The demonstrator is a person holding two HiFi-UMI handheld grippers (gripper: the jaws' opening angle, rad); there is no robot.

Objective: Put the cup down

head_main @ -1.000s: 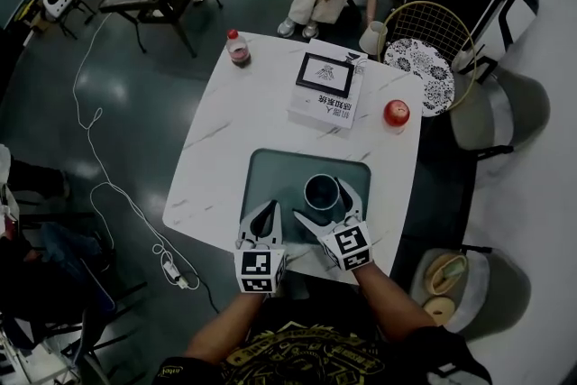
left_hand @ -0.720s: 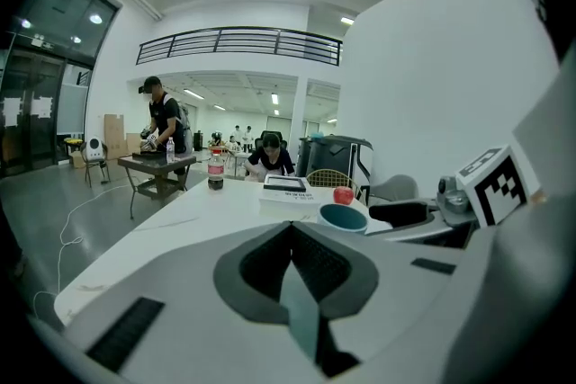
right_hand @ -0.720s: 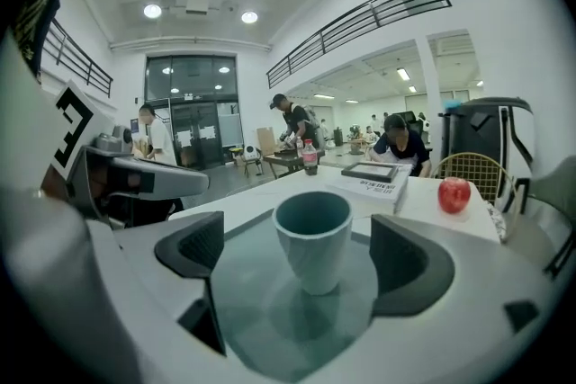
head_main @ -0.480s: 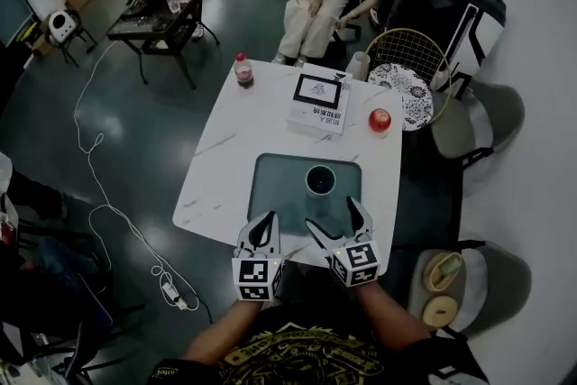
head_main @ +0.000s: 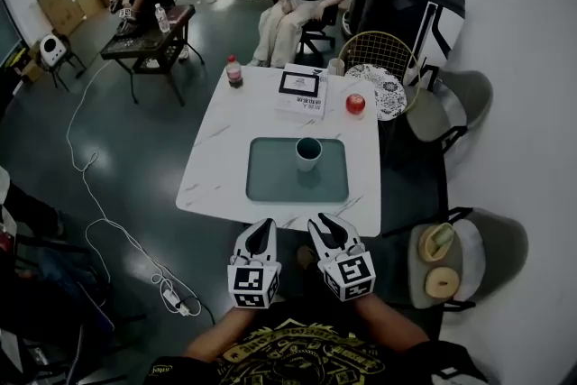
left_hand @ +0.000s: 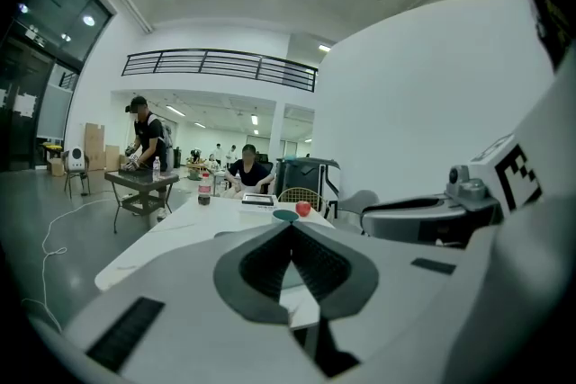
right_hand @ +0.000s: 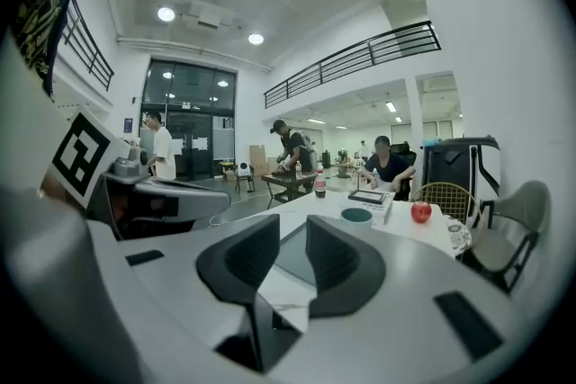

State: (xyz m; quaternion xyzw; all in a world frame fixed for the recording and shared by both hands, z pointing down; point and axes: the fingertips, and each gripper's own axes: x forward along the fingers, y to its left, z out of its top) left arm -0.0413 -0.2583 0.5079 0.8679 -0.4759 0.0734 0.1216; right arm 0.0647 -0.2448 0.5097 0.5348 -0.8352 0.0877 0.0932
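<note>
A dark teal cup (head_main: 308,153) stands upright on the grey-green tray (head_main: 270,178) on the white marble table, free of both grippers. The same cup (right_hand: 356,215) shows ahead in the right gripper view, and small and far off as the cup (left_hand: 285,215) in the left gripper view. Both grippers hang side by side off the table's near edge, well short of the tray. My left gripper (head_main: 262,225) (left_hand: 291,226) is shut, its tips touching and empty. My right gripper (head_main: 325,222) (right_hand: 293,226) is closing, with a narrow gap and nothing between its jaws.
On the table's (head_main: 221,153) far half lie a white boxed picture (head_main: 302,91), a red apple (head_main: 355,104) and a red-capped bottle (head_main: 233,72). A wire chair (head_main: 376,84) stands behind, a seated person (head_main: 293,0) beyond. Grey chairs (head_main: 460,252) flank the right side; a cable (head_main: 99,221) trails on the floor at left.
Both grippers drew back from the cup and tray to beyond the table's near edge. The right gripper's wide jaws have narrowed. The cup stays standing on the tray.
</note>
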